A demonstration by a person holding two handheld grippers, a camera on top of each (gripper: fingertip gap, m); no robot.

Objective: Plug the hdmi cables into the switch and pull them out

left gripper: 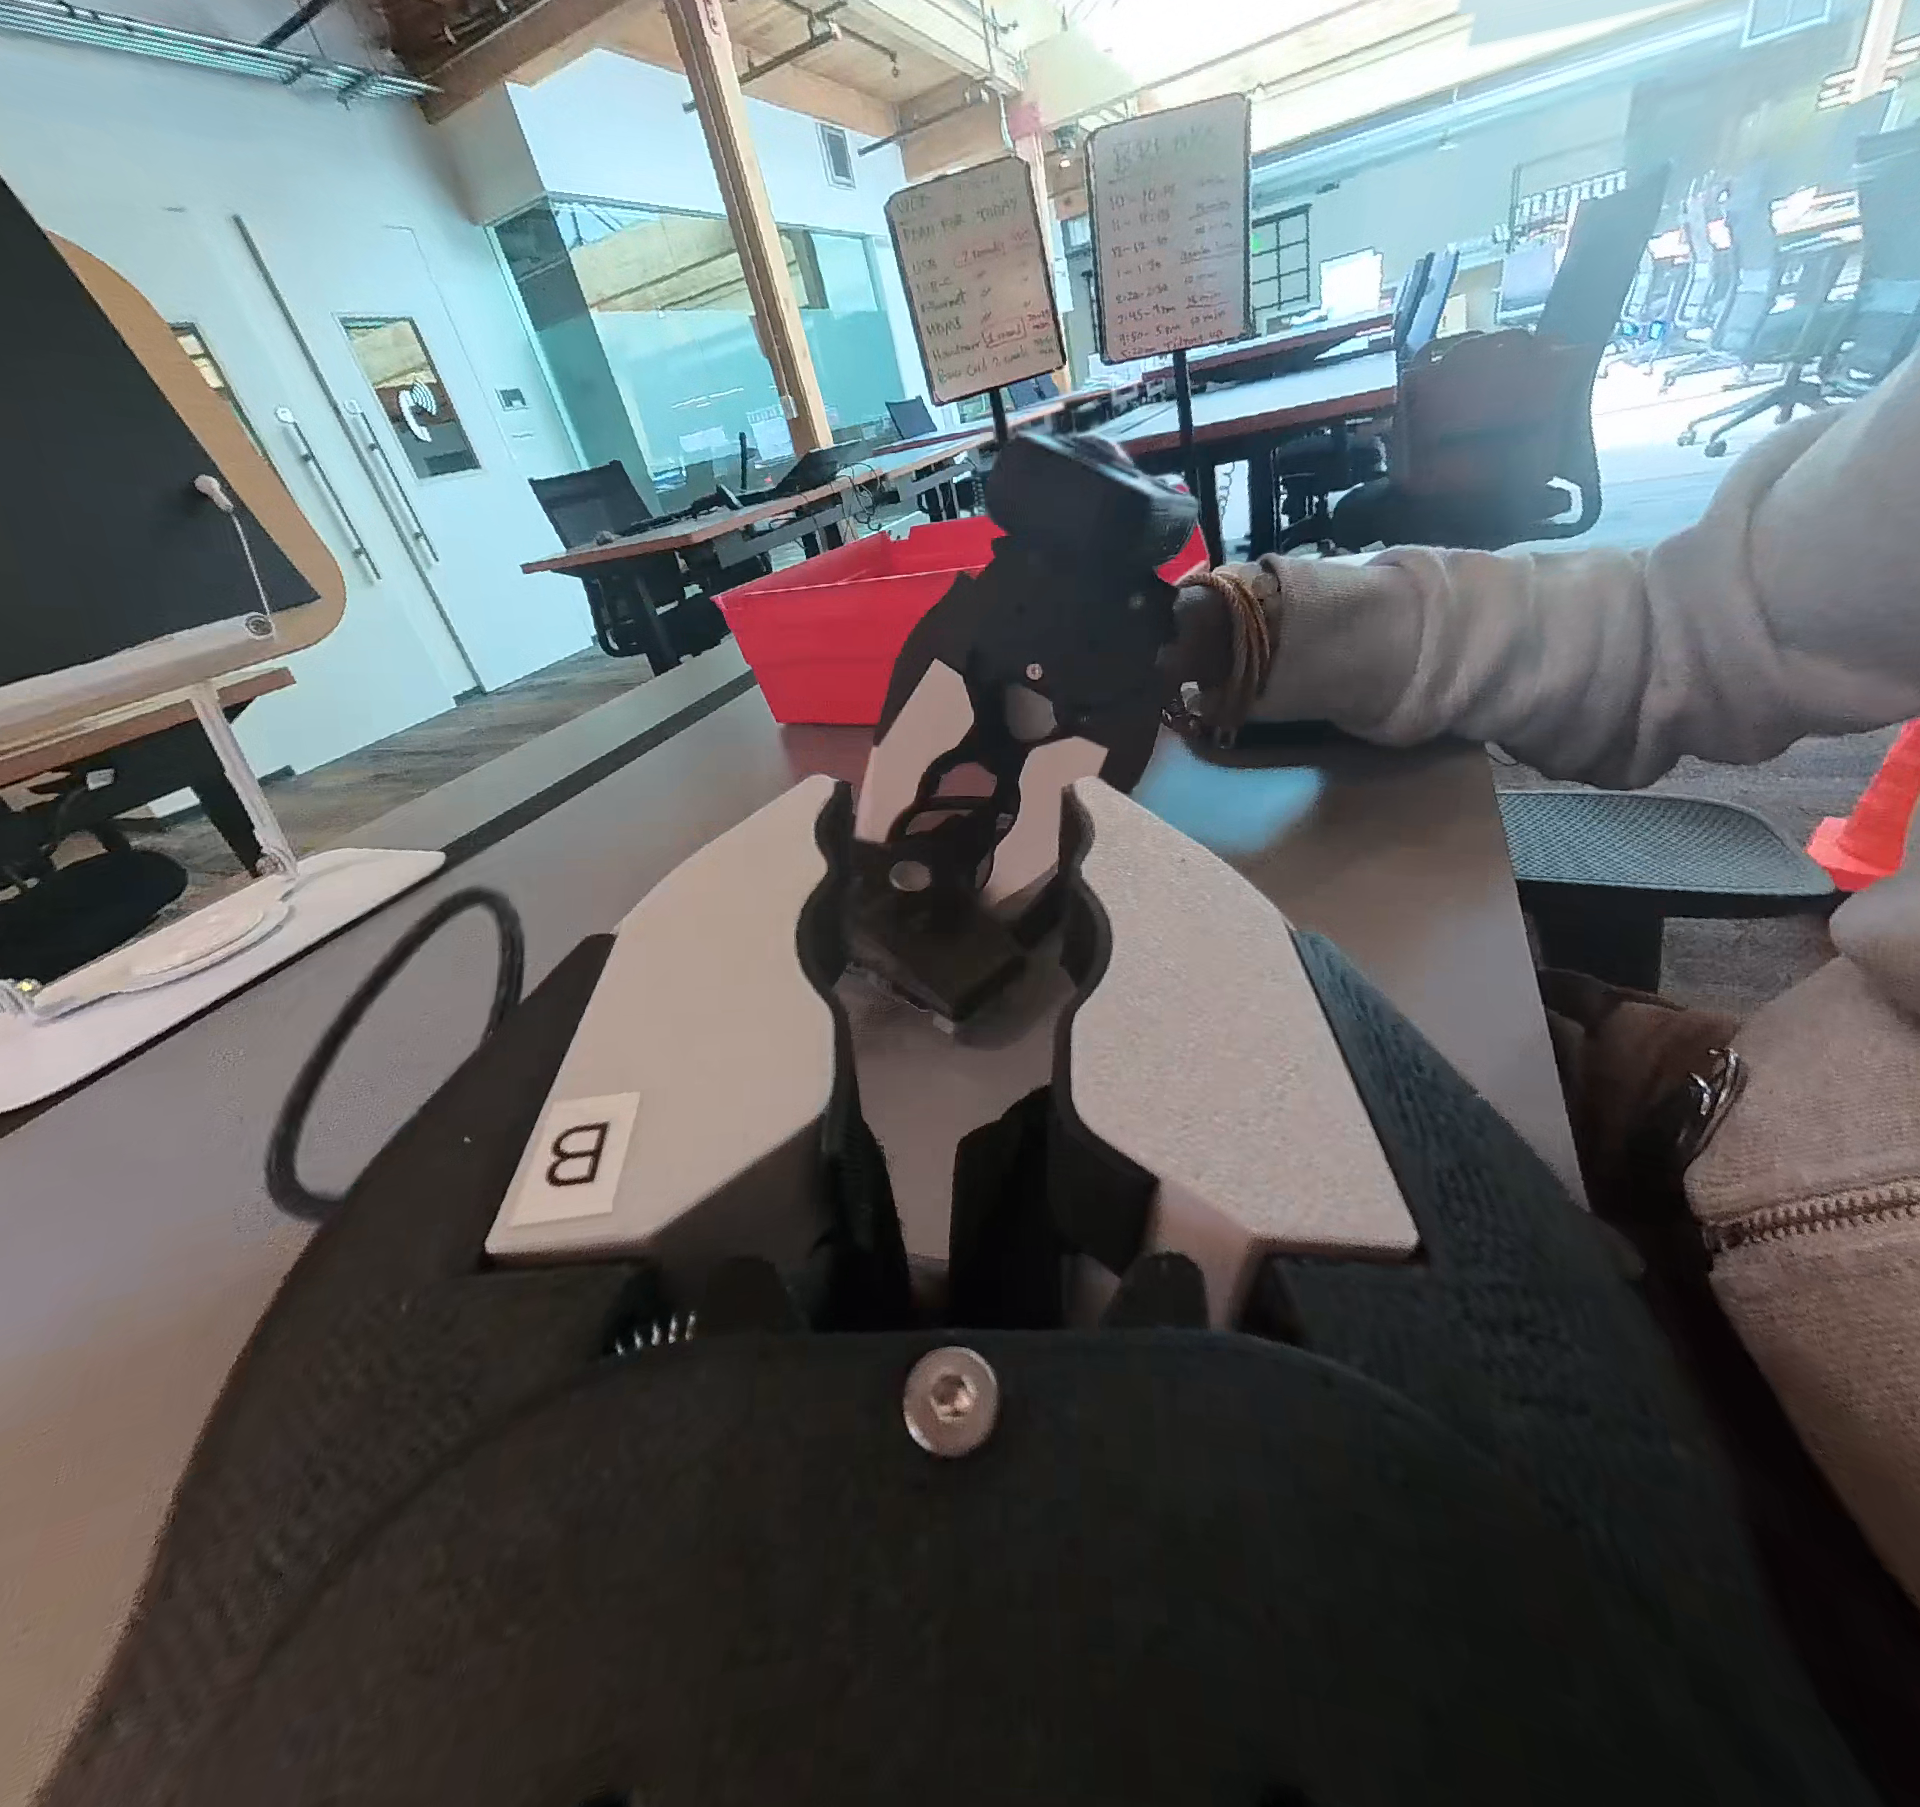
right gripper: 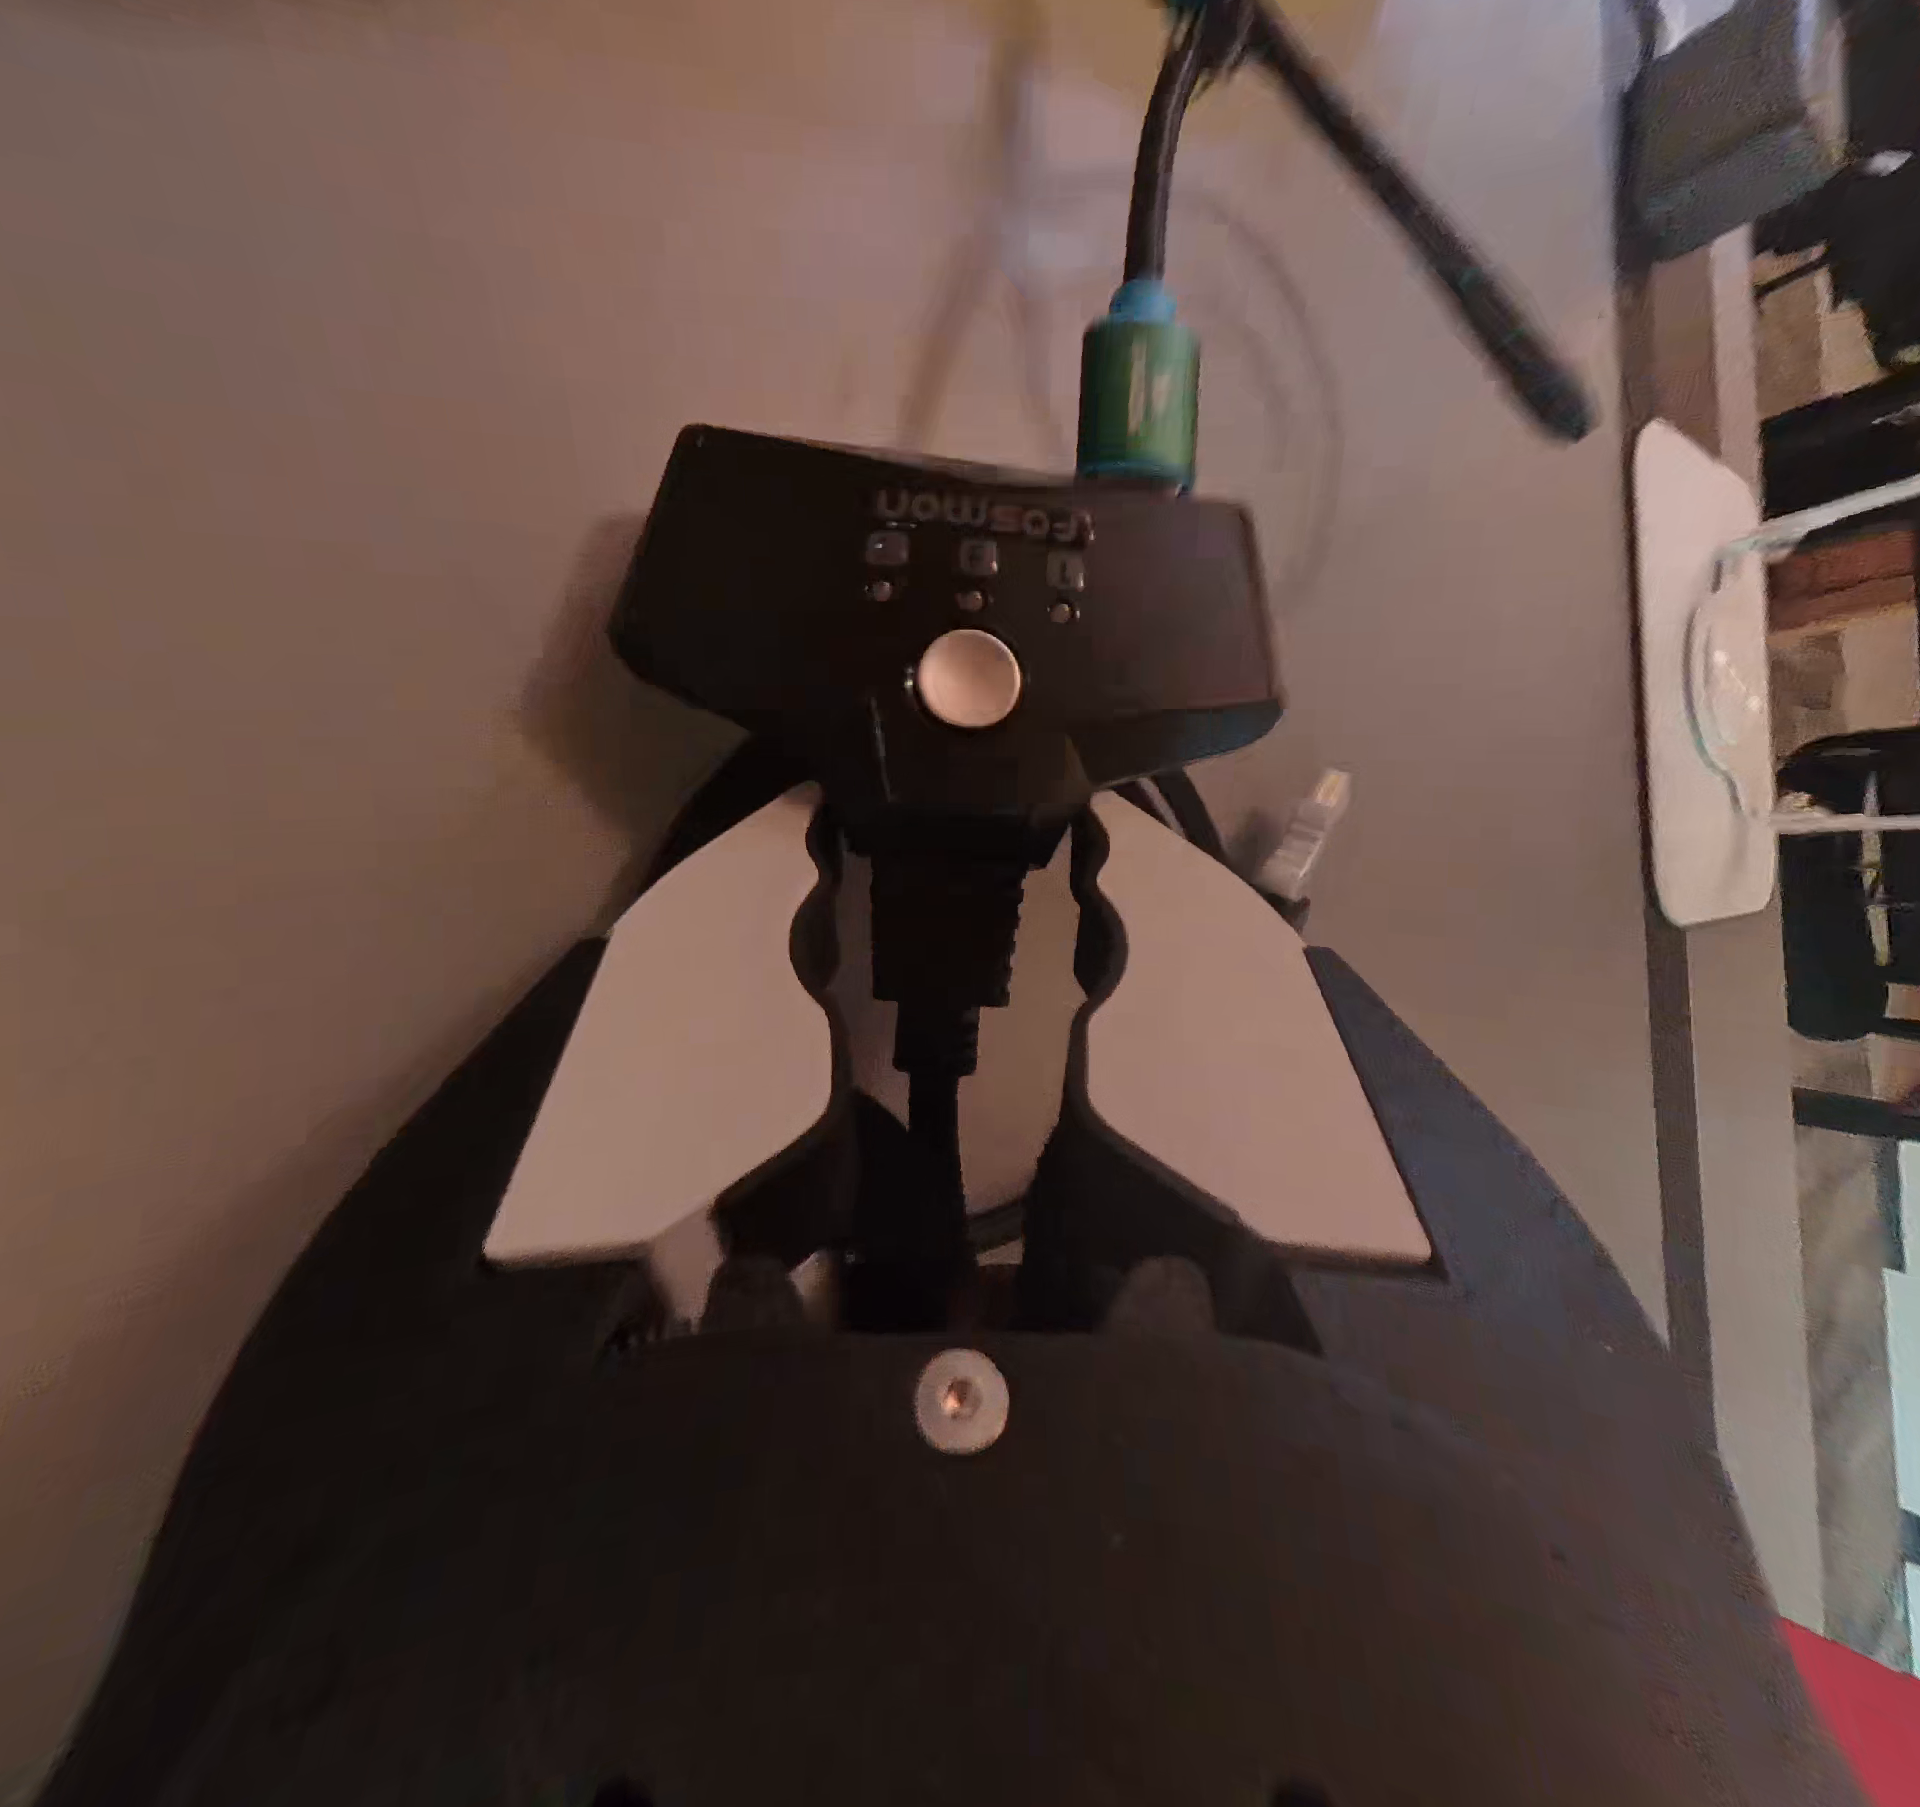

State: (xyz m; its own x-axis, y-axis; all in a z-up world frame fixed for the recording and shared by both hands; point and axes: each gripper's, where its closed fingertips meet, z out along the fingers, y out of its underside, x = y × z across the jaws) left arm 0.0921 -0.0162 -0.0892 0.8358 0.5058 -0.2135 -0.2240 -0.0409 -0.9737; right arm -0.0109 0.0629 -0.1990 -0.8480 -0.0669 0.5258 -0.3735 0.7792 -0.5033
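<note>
The black switch (right gripper: 935, 614) with a round silver button hangs over the table (right gripper: 312, 510). My right gripper (right gripper: 956, 812) points down and is shut on the black plug end at the switch's near side. A green plug with blue rings (right gripper: 1132, 407) sits in the switch's far side. In the left wrist view the right gripper (left gripper: 935, 879) stands upright with the switch (left gripper: 956, 968) under its tips. My left gripper (left gripper: 956, 822) is level in front of it, jaws apart around nothing. A black cable (left gripper: 847, 1186) runs between its fingers and loops (left gripper: 395, 1030) to the left.
A red bin (left gripper: 831, 635) stands behind on the table. A white stand base (left gripper: 208, 936) is at the left and also shows in the right wrist view (right gripper: 1694, 677). A clear-tipped plug (right gripper: 1299, 832) and a blurred black cable (right gripper: 1423, 230) lie by the switch. A grey sleeve (left gripper: 1558, 635) reaches in from the right.
</note>
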